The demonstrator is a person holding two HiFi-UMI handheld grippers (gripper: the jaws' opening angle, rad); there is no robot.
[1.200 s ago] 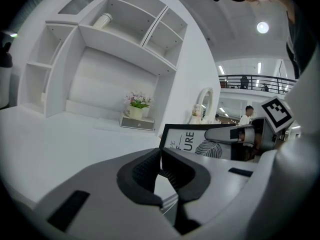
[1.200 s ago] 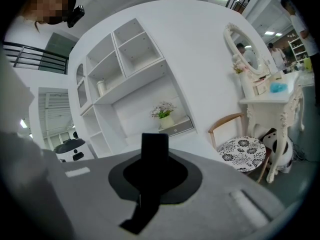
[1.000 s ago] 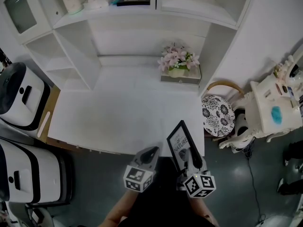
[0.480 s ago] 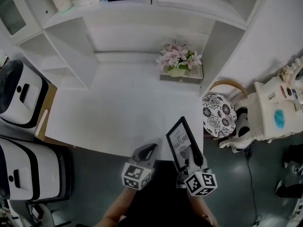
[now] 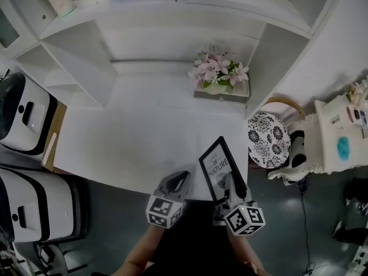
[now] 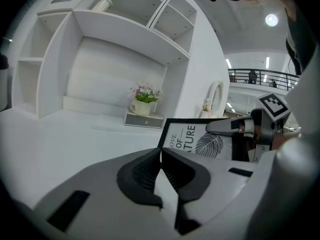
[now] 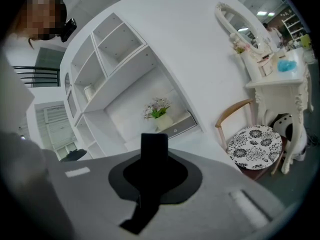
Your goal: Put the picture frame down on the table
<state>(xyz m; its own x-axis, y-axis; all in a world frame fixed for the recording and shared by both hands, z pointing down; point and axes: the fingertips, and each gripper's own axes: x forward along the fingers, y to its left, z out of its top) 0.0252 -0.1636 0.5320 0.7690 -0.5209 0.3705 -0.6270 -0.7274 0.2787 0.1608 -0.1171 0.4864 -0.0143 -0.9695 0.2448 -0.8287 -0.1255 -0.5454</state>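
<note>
Now the right gripper (image 7: 152,170) has its jaws squeezed tight on the picture frame (image 5: 217,167). In the right gripper view the thin black edge of the frame sticks up between the jaws. The frame is black, with a white picture that has words and a leaf on it. In the head view it is in the lower middle, tipped, with its far end over the near right edge of the white desk (image 5: 144,131). I cannot tell if it touches the desk.

The left gripper (image 6: 161,159) has its jaws pressed together with nothing in them. In the head view it sits just to the left of the frame, at the near edge of the desk, and is not touching the frame.

Farther back on the desk, in the upper middle, pink flowers (image 5: 217,73) stand on a small grey box (image 5: 221,95). White shelves (image 5: 86,62) rise at the upper left. A chair (image 5: 265,140) with a black and white flowery seat is at the right of the desk.
</note>
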